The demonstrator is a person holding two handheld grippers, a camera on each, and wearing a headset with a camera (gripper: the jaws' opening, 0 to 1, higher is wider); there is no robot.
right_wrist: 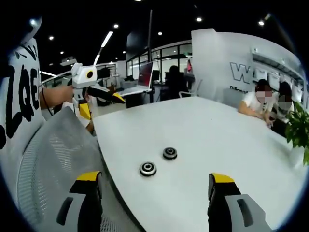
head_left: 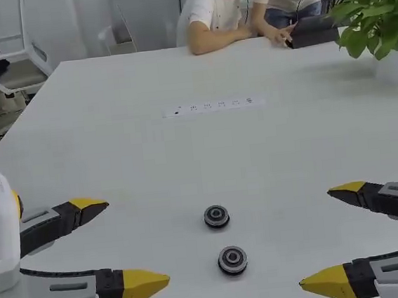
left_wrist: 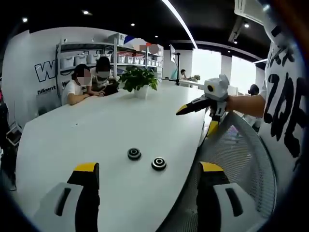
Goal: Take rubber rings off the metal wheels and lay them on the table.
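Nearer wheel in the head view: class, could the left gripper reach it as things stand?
Probably yes. The left gripper, jaws open, points at the nearer wheel with bare table between them; the other wheel sits apart behind it, and the right gripper is on the far side.

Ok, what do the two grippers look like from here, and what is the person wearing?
They match. The left gripper and the right gripper each have two tapered jaws with pointed yellow tips, black middle sections and light grey bases. The person wears a white shirt with large black lettering.
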